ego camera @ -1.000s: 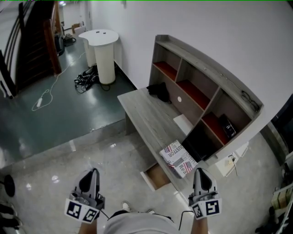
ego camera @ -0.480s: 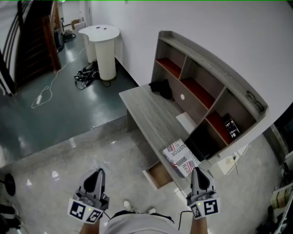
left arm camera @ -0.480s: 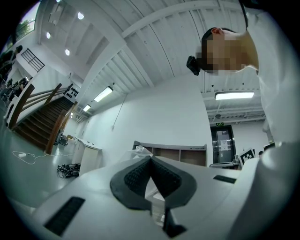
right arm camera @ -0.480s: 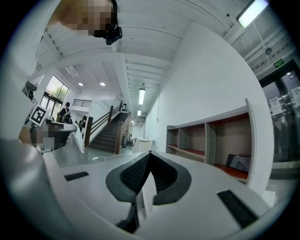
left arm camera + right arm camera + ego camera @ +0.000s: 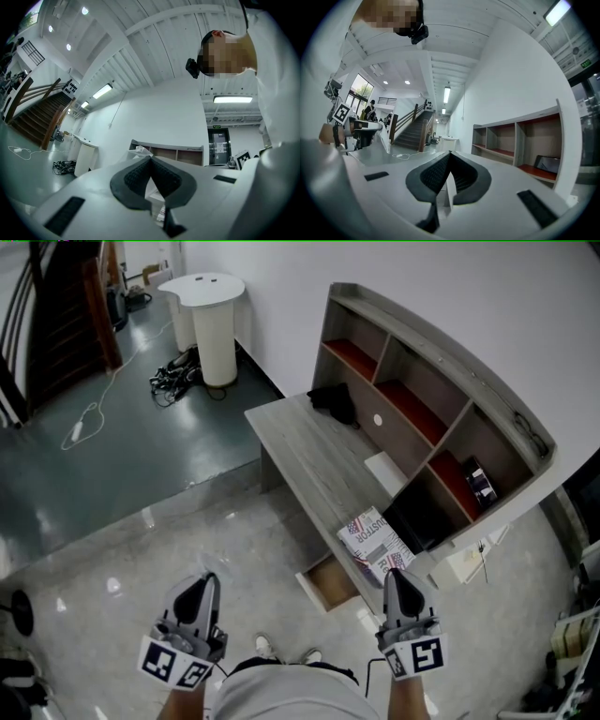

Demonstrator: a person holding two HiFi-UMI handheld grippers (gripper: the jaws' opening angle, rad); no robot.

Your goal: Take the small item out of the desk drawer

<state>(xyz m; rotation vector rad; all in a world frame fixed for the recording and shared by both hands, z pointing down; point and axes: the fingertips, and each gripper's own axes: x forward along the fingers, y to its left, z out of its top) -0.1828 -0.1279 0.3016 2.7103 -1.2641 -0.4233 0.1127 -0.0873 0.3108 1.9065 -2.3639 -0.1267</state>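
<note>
The grey desk with a shelf unit stands ahead on my right. Its drawer is pulled partly out below the near end; I see a brown inside and no small item from here. My left gripper is held low over the floor, left of the desk, jaws shut and empty. My right gripper hovers just right of the open drawer, at the desk's near corner, also shut with nothing in it.
A printed packet lies on the desk's near end, a white sheet mid-desk, a black bundle at the far end. A black device sits in a shelf bay. A white pedestal and cables stand beyond.
Both grippers have drawn a little inward and forward, the right one closer to the drawer. The head view has shifted, so the desk sits slightly further right. Jaws stay shut.
</note>
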